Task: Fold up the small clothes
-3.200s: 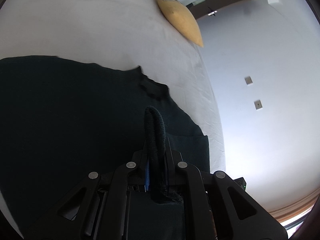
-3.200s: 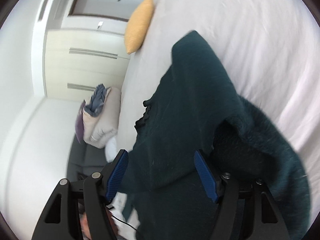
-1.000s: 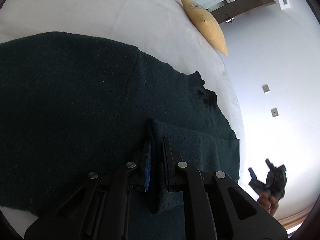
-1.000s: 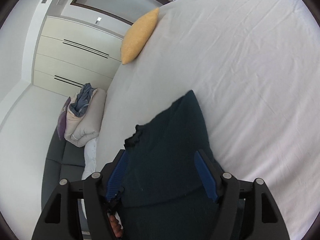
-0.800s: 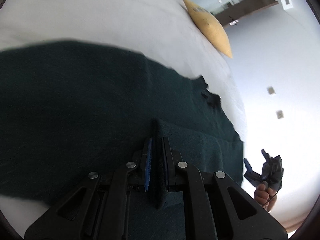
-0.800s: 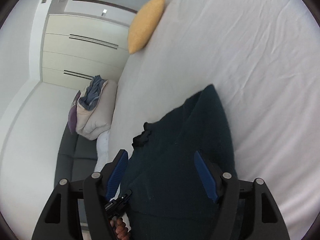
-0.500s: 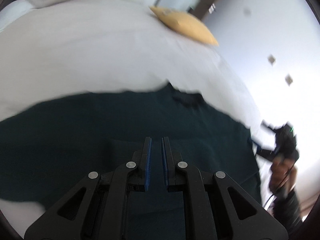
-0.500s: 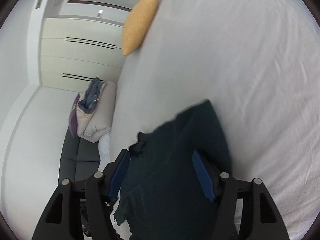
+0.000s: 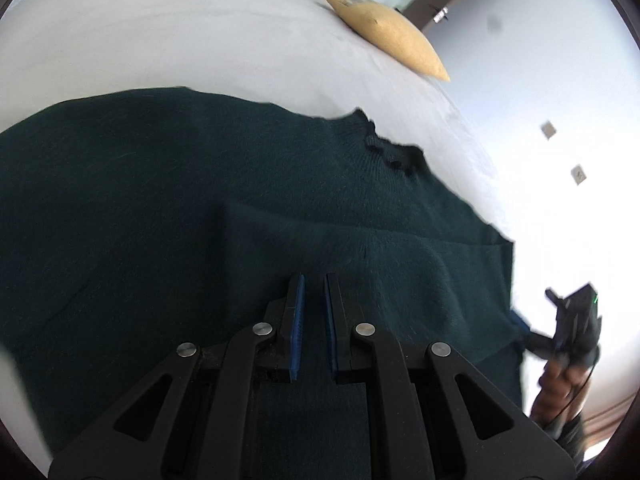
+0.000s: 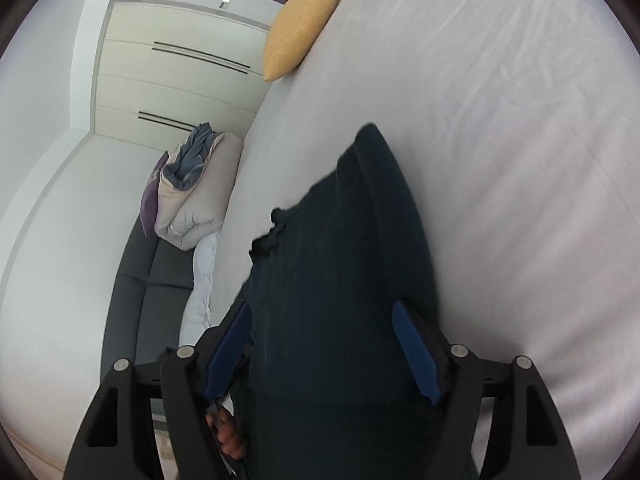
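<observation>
A dark green knit sweater (image 9: 200,220) lies spread on the white bed (image 9: 160,40), neck ruffle toward the far side, with one part folded over its middle. My left gripper (image 9: 313,280) hovers over that folded part, shut, with only a thin gap and nothing between its blue pads. In the right wrist view the sweater (image 10: 340,280) runs away from me between the fingers of my right gripper (image 10: 320,306). Its jaws are opening and stand wide; the pads do not press the cloth. The right gripper (image 9: 524,326) also shows at the sweater's right edge.
A yellow pillow (image 10: 300,24) rests at the bed's far end. Beside the bed, a folded duvet pile (image 10: 192,200) sits on a dark sofa (image 10: 140,288) before a white wardrobe (image 10: 172,80). The bed's edge (image 10: 224,240) runs left of the sweater. A hand (image 9: 560,384) holds the right gripper.
The fold of sweater that stood between my left gripper's pads has left them and now lies flat. The right gripper has sunk toward the sweater's edge.
</observation>
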{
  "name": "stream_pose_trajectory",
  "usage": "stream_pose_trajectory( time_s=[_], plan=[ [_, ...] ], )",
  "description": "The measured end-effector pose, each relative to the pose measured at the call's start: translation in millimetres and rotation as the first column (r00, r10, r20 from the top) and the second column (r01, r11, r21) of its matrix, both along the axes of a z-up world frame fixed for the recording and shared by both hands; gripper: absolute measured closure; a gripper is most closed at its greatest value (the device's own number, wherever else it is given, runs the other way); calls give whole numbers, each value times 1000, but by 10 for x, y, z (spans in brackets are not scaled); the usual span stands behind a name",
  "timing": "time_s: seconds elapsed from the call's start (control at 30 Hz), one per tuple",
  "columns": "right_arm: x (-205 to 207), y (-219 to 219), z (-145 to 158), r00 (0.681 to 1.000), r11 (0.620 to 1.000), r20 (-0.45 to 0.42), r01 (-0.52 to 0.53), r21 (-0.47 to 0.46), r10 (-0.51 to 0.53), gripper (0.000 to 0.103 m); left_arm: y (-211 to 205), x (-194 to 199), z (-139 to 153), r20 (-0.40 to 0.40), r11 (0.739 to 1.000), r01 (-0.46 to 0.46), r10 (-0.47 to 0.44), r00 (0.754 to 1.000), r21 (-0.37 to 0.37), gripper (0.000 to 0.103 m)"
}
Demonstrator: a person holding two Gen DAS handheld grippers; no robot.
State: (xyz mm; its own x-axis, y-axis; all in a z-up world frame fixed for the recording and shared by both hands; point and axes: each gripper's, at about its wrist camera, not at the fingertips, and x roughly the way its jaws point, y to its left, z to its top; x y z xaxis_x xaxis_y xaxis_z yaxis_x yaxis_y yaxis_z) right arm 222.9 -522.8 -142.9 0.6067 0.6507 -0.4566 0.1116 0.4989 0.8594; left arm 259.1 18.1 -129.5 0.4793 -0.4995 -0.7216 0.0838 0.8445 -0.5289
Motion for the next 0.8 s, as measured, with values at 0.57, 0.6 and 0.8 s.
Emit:
stream_pose_trajectory(
  time_s=[0.57, 0.6, 0.8],
  plan=[
    [-531, 956, 521, 993, 994, 85, -90, 54, 85, 24, 3866, -1998, -311, -206, 340, -768, 832, 515, -543, 10],
    [-528, 1025, 523, 992, 994, 83, -100, 52, 95, 24, 3964, -2019, -367, -225, 315, -767, 833, 506, -559, 10],
    [-507, 1323, 487, 990, 991, 65, -127, 34, 124, 24, 4265, -1809, -436, -248, 269, -789, 851, 463, -552, 10]
  ],
)
